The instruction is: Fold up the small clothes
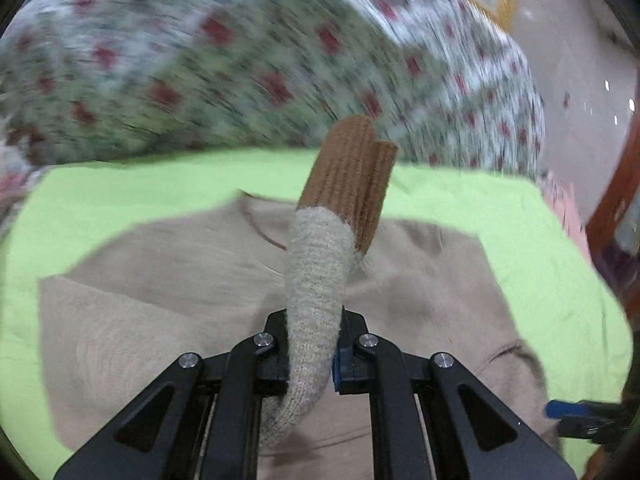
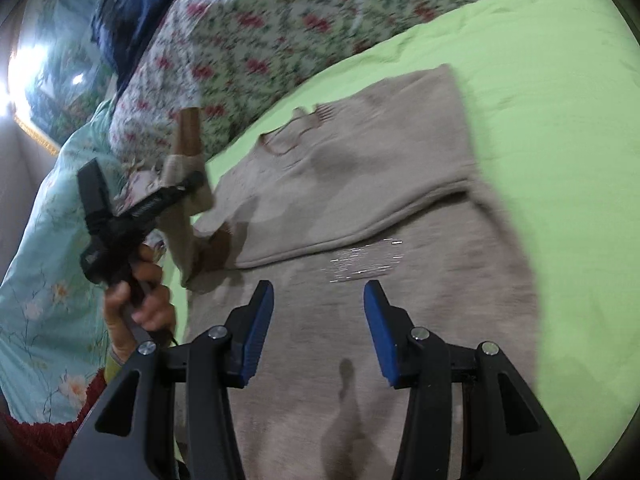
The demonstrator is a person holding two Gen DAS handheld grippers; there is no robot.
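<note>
A small beige knitted sweater (image 1: 168, 280) lies on a lime green sheet (image 1: 480, 208). My left gripper (image 1: 314, 344) is shut on the sweater's sleeve (image 1: 316, 280), which stands up between the fingers with its brown ribbed cuff (image 1: 352, 168) at the top. In the right wrist view the sweater (image 2: 360, 184) lies with one side folded over the body, and the left gripper (image 2: 188, 180) holds the sleeve lifted at its left edge. My right gripper (image 2: 318, 320) is open and empty just above the sweater's lower body.
A floral quilt (image 1: 240, 60) is heaped along the far side of the sheet (image 2: 560, 120). A light blue floral cloth (image 2: 48, 280) lies at the left. The right gripper's blue pad (image 1: 564, 408) shows at the lower right. A wooden frame (image 1: 616, 208) stands at the right.
</note>
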